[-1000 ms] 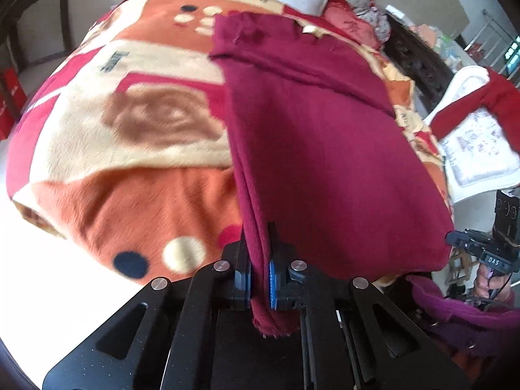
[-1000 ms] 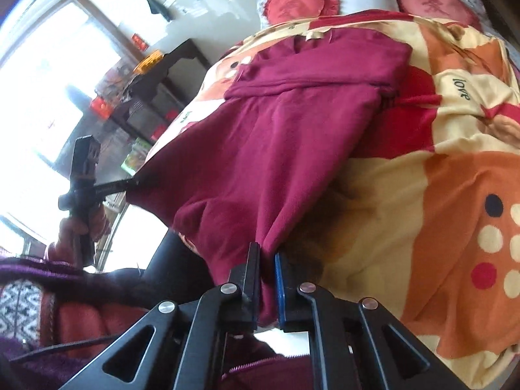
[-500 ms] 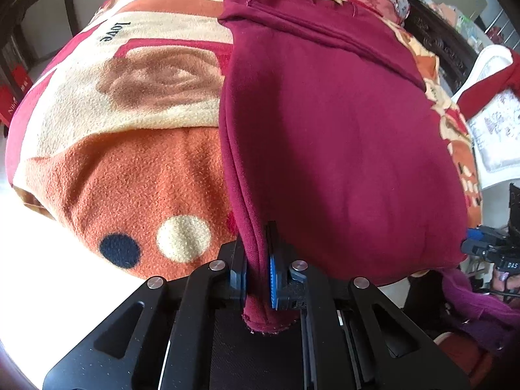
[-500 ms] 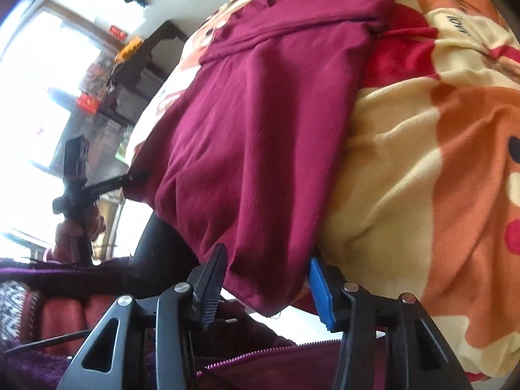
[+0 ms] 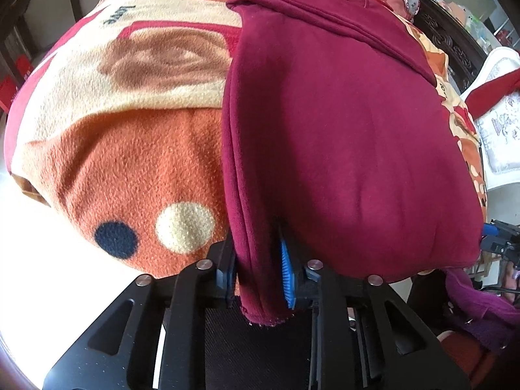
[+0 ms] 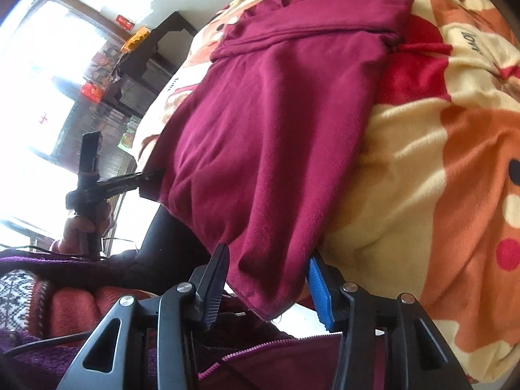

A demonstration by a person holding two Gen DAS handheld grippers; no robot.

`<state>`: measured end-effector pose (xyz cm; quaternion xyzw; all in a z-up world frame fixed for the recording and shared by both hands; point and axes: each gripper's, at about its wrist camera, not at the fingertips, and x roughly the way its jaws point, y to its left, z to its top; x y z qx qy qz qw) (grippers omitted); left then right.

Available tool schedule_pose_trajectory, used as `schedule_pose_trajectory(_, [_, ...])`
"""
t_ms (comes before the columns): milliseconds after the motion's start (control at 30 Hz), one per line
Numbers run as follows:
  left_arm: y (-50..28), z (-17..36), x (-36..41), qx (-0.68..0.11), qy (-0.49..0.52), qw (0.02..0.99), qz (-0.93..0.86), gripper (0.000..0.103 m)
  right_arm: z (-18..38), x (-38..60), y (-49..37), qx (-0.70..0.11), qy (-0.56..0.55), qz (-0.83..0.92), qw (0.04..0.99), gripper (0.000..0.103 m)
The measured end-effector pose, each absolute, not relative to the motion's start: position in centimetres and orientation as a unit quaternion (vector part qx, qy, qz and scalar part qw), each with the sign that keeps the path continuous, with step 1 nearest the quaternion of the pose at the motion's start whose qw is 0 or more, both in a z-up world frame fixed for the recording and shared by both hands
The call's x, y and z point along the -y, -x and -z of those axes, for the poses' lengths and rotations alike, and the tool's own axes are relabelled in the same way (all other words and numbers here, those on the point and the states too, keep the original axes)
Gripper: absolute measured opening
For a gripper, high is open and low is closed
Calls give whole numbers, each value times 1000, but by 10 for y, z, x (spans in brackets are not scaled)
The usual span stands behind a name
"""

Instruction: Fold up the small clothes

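The blanket (image 5: 123, 149) covers the bed, and the maroon sweater (image 5: 341, 130) lies flat on it, collar toward twelve o'clock, hem hanging over the near edge at six. It looks soft, thick and light, likely to sag and slide on the fleece; the hem corners seem the best places to hold. Both hands point steeply down. The left gripper (image 5: 260, 276) is opening, the folded hem corner between its jaws. The right gripper (image 6: 266, 289) stands apart, the other corner hanging loose between its blue pads (image 6: 320, 295).
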<state>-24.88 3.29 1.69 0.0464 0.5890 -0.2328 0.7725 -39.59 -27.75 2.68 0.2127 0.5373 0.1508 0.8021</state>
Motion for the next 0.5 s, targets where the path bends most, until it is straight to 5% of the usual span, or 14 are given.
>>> schedule_pose_trajectory(67, [248, -15, -34, -593, -39, 770, 232, 24, -20, 276, 392, -540, -215, -149, 800, 45])
schedule_pose_trajectory(200, [249, -15, -35, -594, -33, 765, 246, 24, -14, 276, 389, -534, -216, -142, 805, 20])
schedule_pose_trajectory(267, [250, -18, -35, -592, -25, 760, 266, 11, -20, 278, 389, -526, -220, -148, 809, 18])
schedule_pose_trajectory(500, [236, -51, -50, -573, 50, 756, 313, 8, -60, 293, 385, -456, -267, -187, 828, 15])
